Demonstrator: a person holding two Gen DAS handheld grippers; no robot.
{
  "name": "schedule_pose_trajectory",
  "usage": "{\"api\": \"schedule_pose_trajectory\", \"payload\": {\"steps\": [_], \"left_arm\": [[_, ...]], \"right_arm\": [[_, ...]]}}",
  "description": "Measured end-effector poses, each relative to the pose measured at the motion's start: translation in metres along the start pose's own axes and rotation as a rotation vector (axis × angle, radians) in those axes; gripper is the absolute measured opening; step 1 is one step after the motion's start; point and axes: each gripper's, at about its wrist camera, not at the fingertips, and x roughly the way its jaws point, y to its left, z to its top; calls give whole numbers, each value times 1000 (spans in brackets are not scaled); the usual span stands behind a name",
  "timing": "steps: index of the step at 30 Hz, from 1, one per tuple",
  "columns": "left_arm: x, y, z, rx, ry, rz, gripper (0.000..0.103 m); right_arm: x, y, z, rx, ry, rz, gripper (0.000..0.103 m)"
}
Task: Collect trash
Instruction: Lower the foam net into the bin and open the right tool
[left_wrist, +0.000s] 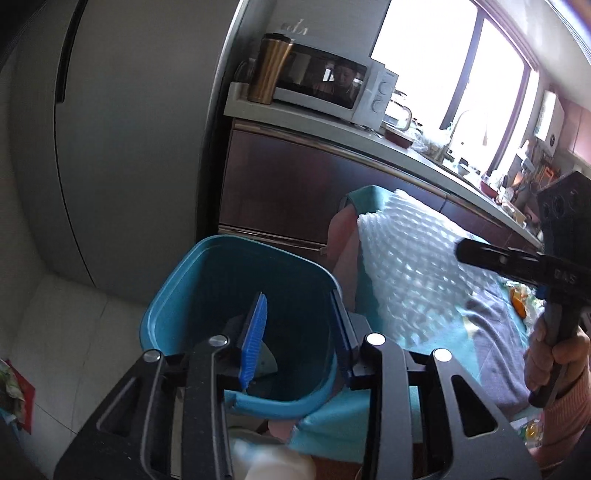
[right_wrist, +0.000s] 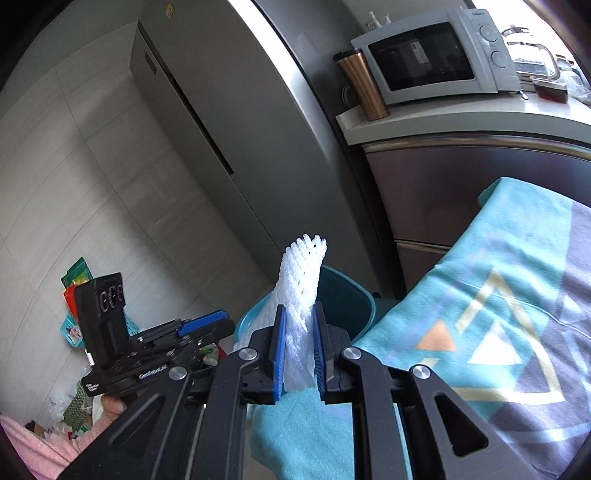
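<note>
We look along the left gripper (left_wrist: 301, 332) into a blue bin (left_wrist: 207, 295) that stands on the floor against the edge of a table covered by a teal cloth (right_wrist: 498, 295). Its jaws stand apart with nothing between them, the blue pads (left_wrist: 255, 336) over the bin's mouth; a grey scrap lies at the bottom of the bin.

The right gripper (right_wrist: 299, 354) is clamped on a white foam net (right_wrist: 301, 291), which stands up between its pads and leans toward the bin's rim. In the left view the net (left_wrist: 406, 266) hangs above the cloth, just right of the bin, with the right gripper's black body and the hand (left_wrist: 554, 354) holding it at the frame's right edge.

Behind the bin we see a grey fridge (left_wrist: 129, 147). Right of it a dark cabinet carries a counter (right_wrist: 443, 118) with a microwave (right_wrist: 432, 59) and a copper tumbler (right_wrist: 364, 85) beside it. Loose packets (right_wrist: 77, 280) lie on the tiled floor (right_wrist: 55, 184) at left.
</note>
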Motion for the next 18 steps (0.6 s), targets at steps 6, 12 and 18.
{"api": "schedule_pose_trajectory", "payload": {"steps": [6,12,18], "left_arm": [[13,25,-12,-63,32,36,33],[6,25,-10,-43,14,34,37],[4,11,-8,-10,2,9,40]], "right_arm": [[20,5,-5,-22,42,-4,13],[48,15,3,-55,78,-9,13],[82,21,6,-84,136,-45,14]]}}
